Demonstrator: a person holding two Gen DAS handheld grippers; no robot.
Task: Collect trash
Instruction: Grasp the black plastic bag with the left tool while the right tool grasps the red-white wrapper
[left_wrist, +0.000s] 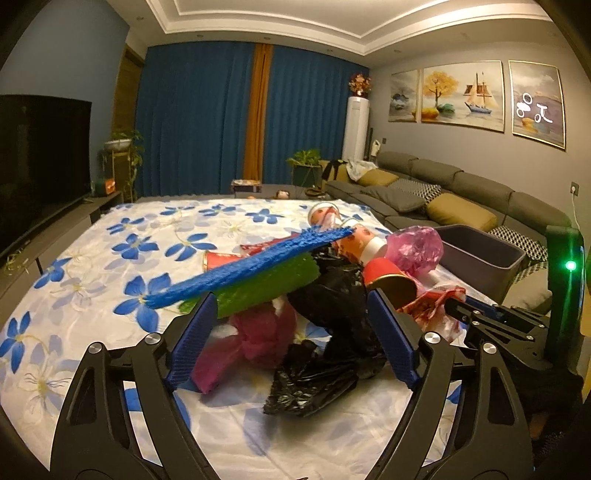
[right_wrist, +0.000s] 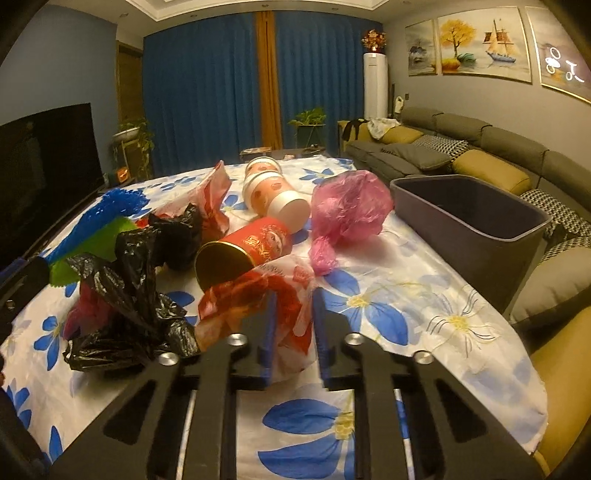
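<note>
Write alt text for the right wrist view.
The right gripper is closed on a red-and-white plastic bag lying on a floral tablecloth. Beyond lie a black bag, paper cups and a pink bag, with an empty grey bin at right.

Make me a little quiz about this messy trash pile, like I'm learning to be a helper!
1. True or false: the left hand-held gripper is shut.
2. What does the right hand-held gripper pinch? A a banana peel, B a red-and-white plastic bag, C a glass bottle.
3. Fill in: the blue mesh strip rests on a mesh piece coloured ____.

Key: 1 false, its jaws stand wide open. 2 B. 3 green; it is the green mesh piece.
</note>
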